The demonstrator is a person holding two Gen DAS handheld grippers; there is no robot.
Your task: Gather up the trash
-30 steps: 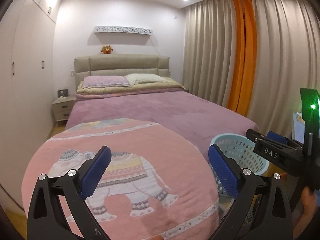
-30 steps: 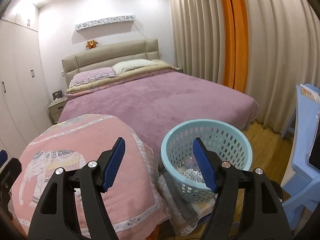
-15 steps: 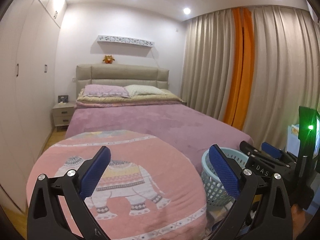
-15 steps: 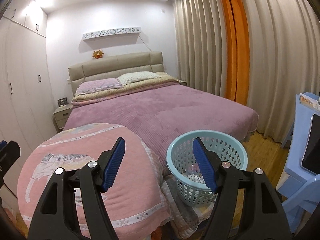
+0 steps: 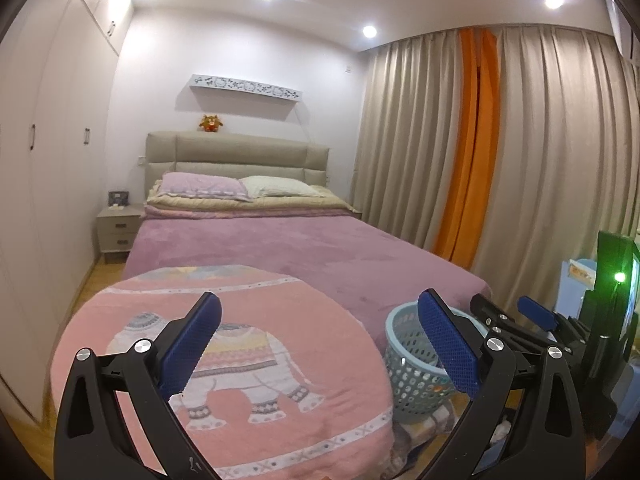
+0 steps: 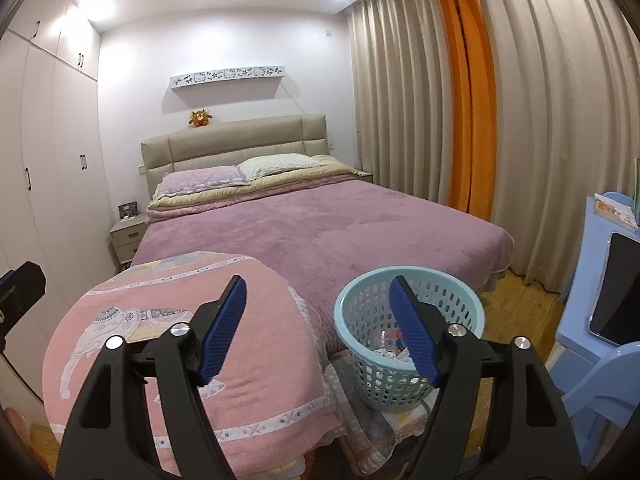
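A light blue perforated basket (image 6: 376, 376) stands on the floor at the foot of the bed, with a few scraps of trash (image 6: 390, 340) in its bottom. My right gripper (image 6: 318, 282) hangs in the air over its near side. Its jaws are opening and nothing is between them. My left gripper (image 5: 320, 300) is open and empty above a pink elephant quilt (image 5: 240, 360). In the left wrist view the basket (image 5: 404, 352) shows past the right finger, beside my right gripper (image 5: 508, 310).
A bed with a purple blanket (image 6: 320, 232) fills the middle of the room. A blue plastic chair (image 6: 592, 360) and a dark tablet (image 6: 616, 288) are at the right, a nightstand (image 5: 118, 228) and wardrobe doors at the left, curtains behind. A folded cloth lies under the basket.
Both grippers have risen and tilted up, so the quilt and the basket now sit lower and more of the ceiling shows. Both jaws stay empty.
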